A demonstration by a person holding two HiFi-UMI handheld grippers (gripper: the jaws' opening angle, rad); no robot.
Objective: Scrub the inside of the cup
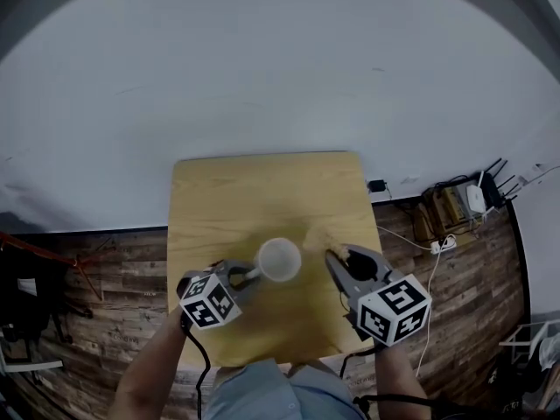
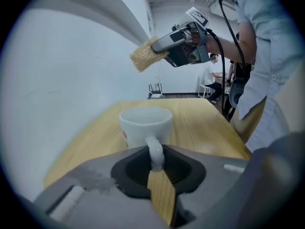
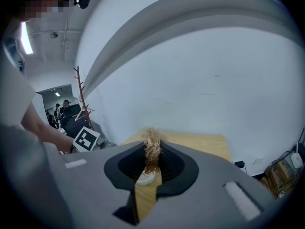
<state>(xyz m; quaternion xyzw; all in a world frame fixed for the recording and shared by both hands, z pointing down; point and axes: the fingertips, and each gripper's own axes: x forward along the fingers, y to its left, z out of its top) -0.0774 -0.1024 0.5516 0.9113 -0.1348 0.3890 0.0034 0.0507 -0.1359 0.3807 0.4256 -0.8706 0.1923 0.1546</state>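
Note:
A white cup (image 1: 278,259) stands upright on the wooden table (image 1: 262,191), near its middle. My left gripper (image 1: 248,276) comes in from the left and is shut on the cup's handle (image 2: 155,151), which sits pinched between the jaws. The cup's bare inside (image 2: 145,114) faces up. My right gripper (image 1: 336,256) is to the right of the cup, shut on a tan fibrous scrubber (image 1: 338,251). In the left gripper view the scrubber (image 2: 144,56) hangs in the air above and beyond the cup. In the right gripper view the scrubber (image 3: 152,144) sticks out between the jaws.
The table stands against a white wall (image 1: 262,77). On the wood floor to the right lie a power strip (image 1: 442,245), cables and a router (image 1: 477,199). A red coat stand (image 3: 82,99) and seated people are far off to the left.

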